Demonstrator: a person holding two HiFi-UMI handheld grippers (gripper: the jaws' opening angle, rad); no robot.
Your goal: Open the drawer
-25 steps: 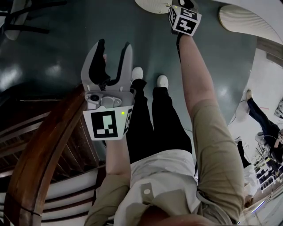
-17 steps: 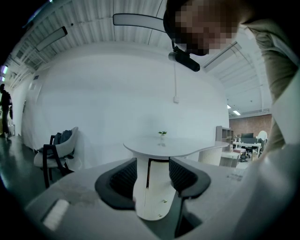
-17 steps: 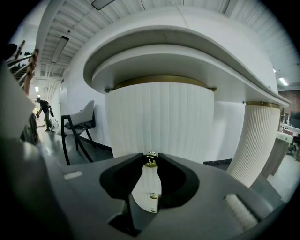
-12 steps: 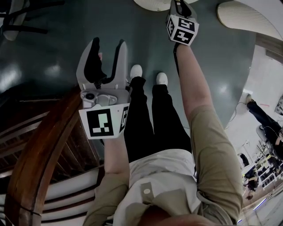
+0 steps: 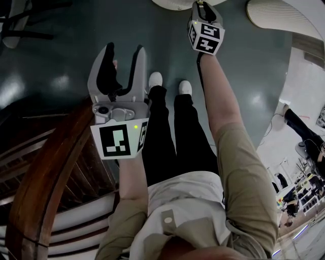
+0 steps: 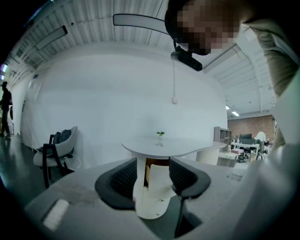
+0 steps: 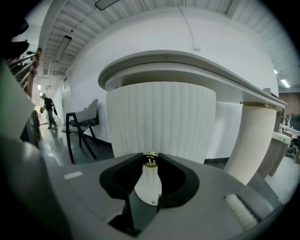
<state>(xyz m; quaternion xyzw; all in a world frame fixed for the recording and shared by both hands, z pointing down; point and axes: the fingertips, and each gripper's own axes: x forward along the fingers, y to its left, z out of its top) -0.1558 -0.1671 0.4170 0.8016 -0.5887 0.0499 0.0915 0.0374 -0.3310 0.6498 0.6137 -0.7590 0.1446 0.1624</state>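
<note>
My right gripper (image 5: 203, 6) reaches out from my outstretched arm to a white ribbed, curved cabinet front (image 7: 159, 117). Its jaws are shut on a small brass knob (image 7: 150, 161) on that front, which I take for the drawer's knob; the drawer's own outline does not show. In the head view only the rim of that white unit (image 5: 177, 4) shows at the top edge, and the marker cube hides the jaw tips. My left gripper (image 5: 124, 51) is held up over the dark floor, open, with nothing between its pads. In its own view the left gripper (image 6: 152, 171) points at a distant white table.
A curved wooden stair railing (image 5: 45, 172) runs along my left side. My legs and white shoes (image 5: 155, 80) stand on the dark floor below the grippers. A second ribbed white pillar (image 7: 253, 140) stands to the right of the cabinet, a dark-framed chair (image 7: 82, 124) to its left.
The right gripper, with its marker cube, has drawn a little back toward me, still on the knob. The left gripper stays about where it was, still open.
</note>
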